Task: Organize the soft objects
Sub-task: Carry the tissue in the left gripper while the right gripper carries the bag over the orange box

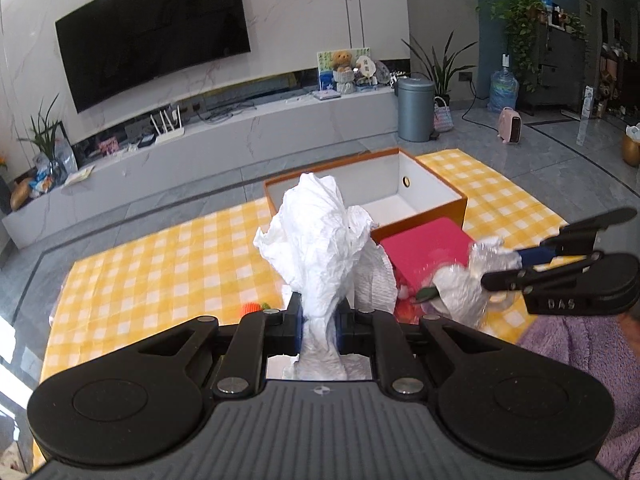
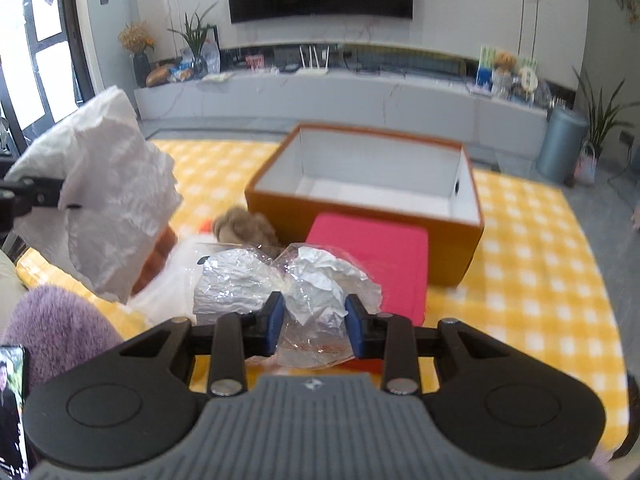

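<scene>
White crumpled paper [image 1: 316, 240] pinched in left tongs [image 1: 319, 320], foil-plastic wad [image 2: 308, 292] between right tongs [image 2: 314, 320], grip unclear; next: drop into orange box [image 2: 460, 252].

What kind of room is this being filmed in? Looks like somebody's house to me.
Most likely a home living room. A big wall-mounted television hangs above a long low media console, with potted plants and a teddy bear on display. The work happens on a yellow checked cloth.
</scene>
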